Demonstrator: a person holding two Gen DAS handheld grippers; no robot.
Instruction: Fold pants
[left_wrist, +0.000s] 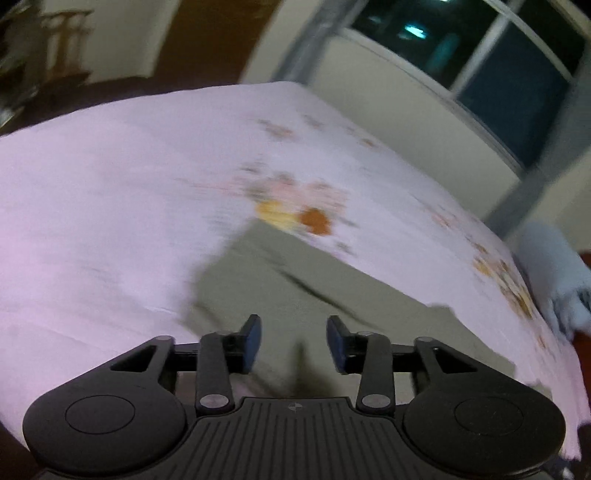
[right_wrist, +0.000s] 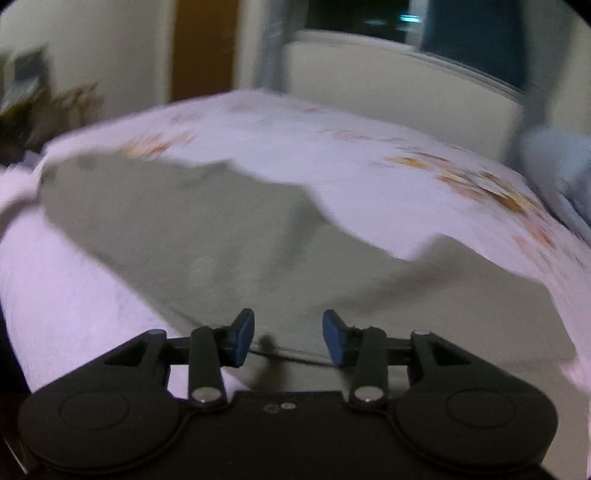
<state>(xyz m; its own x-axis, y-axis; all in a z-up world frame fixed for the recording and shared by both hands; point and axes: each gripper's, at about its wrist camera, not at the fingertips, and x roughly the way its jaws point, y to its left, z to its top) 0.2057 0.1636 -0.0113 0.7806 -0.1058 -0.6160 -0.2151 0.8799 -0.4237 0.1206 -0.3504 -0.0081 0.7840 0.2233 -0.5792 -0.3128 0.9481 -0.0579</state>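
Olive-grey pants (right_wrist: 207, 236) lie spread on a bed with a pale pink floral sheet (right_wrist: 332, 155). In the right wrist view they run from the far left to the near right, with an edge just in front of my right gripper (right_wrist: 288, 338), which is open and empty above the cloth. In the left wrist view the pants (left_wrist: 303, 291) lie directly ahead of my left gripper (left_wrist: 294, 341), which is open and empty, its blue pads apart above the fabric. Both views are blurred by motion.
The pink sheet (left_wrist: 92, 206) has an orange flower print (left_wrist: 295, 214). A light blue cloth (left_wrist: 557, 266) lies at the bed's right edge and shows in the right wrist view (right_wrist: 561, 166). A wall and a dark window (left_wrist: 480, 62) stand behind.
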